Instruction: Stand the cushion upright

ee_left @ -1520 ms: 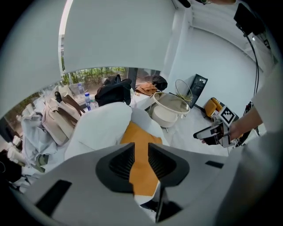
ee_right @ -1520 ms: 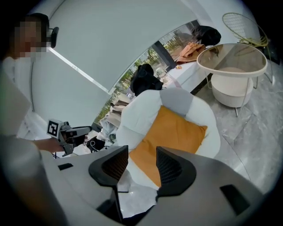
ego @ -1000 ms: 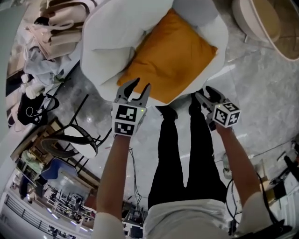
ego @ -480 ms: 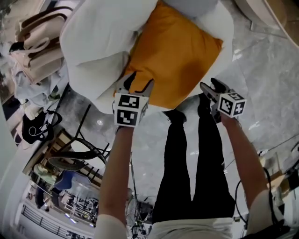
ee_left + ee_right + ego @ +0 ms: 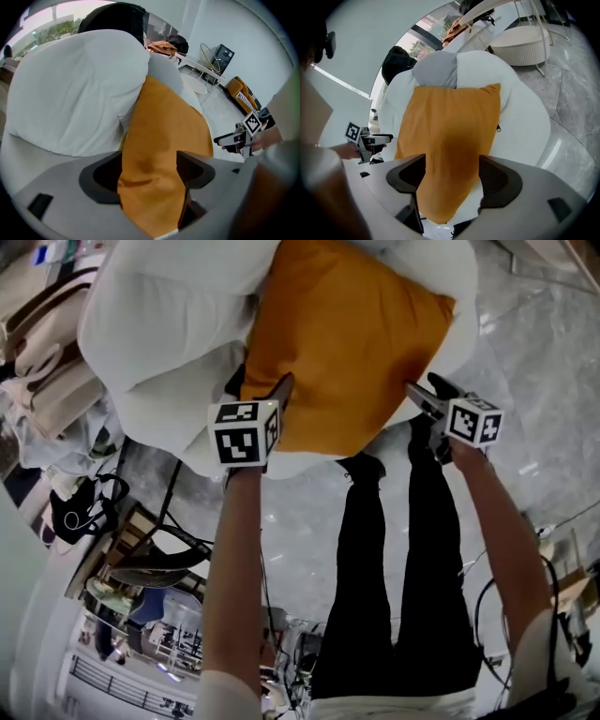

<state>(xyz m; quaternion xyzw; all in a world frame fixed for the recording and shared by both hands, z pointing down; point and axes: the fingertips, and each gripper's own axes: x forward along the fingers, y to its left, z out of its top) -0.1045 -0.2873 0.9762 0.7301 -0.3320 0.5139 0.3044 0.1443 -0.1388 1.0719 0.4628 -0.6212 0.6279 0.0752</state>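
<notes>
Two grippers, one orange cushion, one white seat and one grey pillow: that is the count.

At the left, my left gripper points steeply down at the cushion's near left corner. Its fingers have just been opening and stand released, wide apart, with that corner between them and not clamped.

The cushion lies spread on the white seat, its far edge up against the grey pillow and its near edge close to the seat's front rim. Its cloth is plain, smooth and puffy, with one shallow crease near the left corner.

At the right, my right gripper sits at the near right corner. Its fingers have also just been opening and are released. The corner hangs between them, with a strip of white seat showing beside it.

Only the head view shows my black trousers, the marble floor and the bags left of the seat. Only the left gripper view shows a yellow chair. It also catches the right gripper from the side, and the right gripper view catches the left one the same way.
</notes>
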